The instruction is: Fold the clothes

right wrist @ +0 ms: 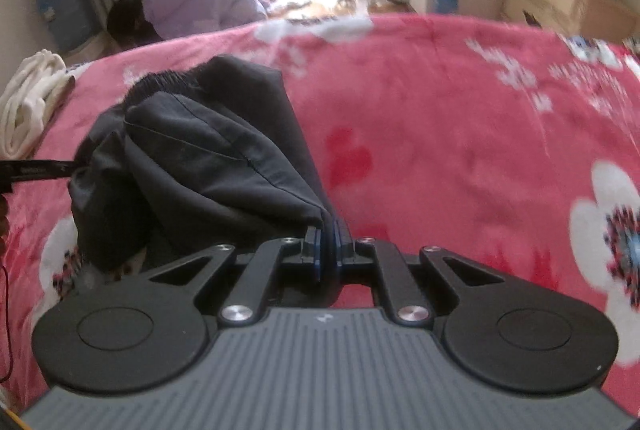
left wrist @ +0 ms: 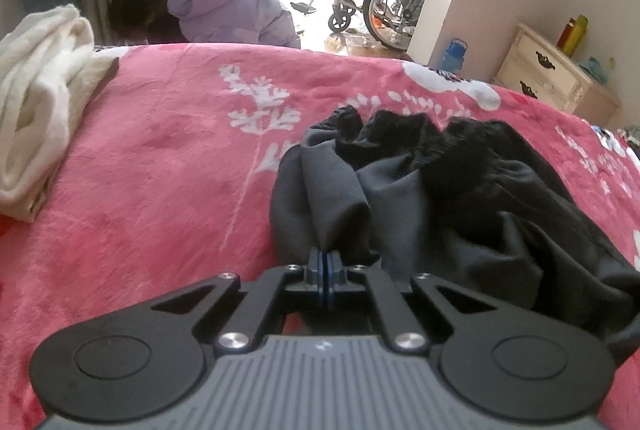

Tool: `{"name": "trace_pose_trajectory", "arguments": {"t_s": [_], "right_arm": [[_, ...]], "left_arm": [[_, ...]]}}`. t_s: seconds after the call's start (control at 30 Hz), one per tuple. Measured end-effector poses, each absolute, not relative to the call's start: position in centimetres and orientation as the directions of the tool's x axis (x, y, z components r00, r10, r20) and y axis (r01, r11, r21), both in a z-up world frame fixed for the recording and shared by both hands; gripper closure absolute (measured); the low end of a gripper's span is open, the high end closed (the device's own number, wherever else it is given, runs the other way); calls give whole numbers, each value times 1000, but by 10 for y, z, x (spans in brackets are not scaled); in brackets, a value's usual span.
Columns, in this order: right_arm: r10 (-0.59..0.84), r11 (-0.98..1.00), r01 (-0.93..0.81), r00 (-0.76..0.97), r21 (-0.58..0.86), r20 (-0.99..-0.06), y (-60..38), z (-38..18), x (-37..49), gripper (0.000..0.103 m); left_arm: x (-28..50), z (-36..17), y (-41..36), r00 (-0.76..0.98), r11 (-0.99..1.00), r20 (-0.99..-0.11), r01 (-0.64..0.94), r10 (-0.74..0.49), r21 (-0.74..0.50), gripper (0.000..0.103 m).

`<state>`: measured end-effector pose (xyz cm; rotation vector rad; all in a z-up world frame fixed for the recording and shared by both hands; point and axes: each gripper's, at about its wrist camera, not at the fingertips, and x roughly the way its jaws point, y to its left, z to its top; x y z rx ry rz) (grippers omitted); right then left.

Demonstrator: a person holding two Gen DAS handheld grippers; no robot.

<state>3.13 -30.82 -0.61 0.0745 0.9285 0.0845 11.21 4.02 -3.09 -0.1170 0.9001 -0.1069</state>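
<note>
**Both grippers clamped on dark garment over pink bed**

Left gripper [left wrist: 325, 262]: fingers together, pinching a fold of the dark grey garment [left wrist: 440, 190]. Fabric bunches up from the pinch point and spreads to the right of the gripper, with a gathered black waistband-like edge at the far side. The garment rests on the pink floral blanket [left wrist: 160, 170] that covers the bed.

Right gripper [right wrist: 326, 250]: fingers closed on a corner of the same dark grey garment [right wrist: 208, 158]. Cloth rises from the fingers up and to the left, seam line visible, ribbed black edge at the top. The lower left part of the cloth sags onto the pink floral blanket [right wrist: 440, 150]. A dark bar, probably the other gripper, enters from the left edge and touches the cloth; too little of it shows to be sure. Right wrist view is slightly motion blurred.

Folded white cloth [left wrist: 44, 102] lies on the bed's left side, well apart from the dark garment; also seen in right view [right wrist: 28, 102].

Background: person in a lilac hooded jacket [left wrist: 224, 2] bent over beyond the bed, wheelchair [left wrist: 384, 2] near the bright doorway, cream nightstand [left wrist: 548, 70] at right with bottles on top, blue bottle [left wrist: 454, 54] on the floor beside it.
</note>
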Motion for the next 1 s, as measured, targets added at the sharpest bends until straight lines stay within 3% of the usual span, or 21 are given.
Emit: {"name": "trace_pose_trajectory", "arguments": {"t_s": [0.23, 0.4, 0.5, 0.57, 0.67, 1.0], "right_arm": [[80, 992, 47, 487, 118, -870, -326, -39, -6, 98], [112, 990, 25, 478, 140, -871, -327, -33, -13, 91], [147, 988, -48, 536, 143, -831, -327, -10, -10, 67], [160, 987, -101, 590, 125, -791, -325, 8, -8, 42], [168, 984, -150, 658, 91, -734, -323, 24, -1, 25], [255, 947, -316, 655, 48, -711, -282, 7, 73, 21]], "left_arm": [[100, -33, 36, 580, 988, -799, 96, -157, -124, 97], [95, -22, 32, 625, 987, -765, 130, -154, -93, 81], [98, -7, 32, 695, 987, -704, 147, -146, -59, 65], [102, 1, 33, 734, 989, -666, 143, -130, -35, 54], [115, 6, 32, 757, 990, -643, 143, -119, -15, 47], [183, -20, 31, 721, 987, -681, 160, -130, -19, 37]]}}
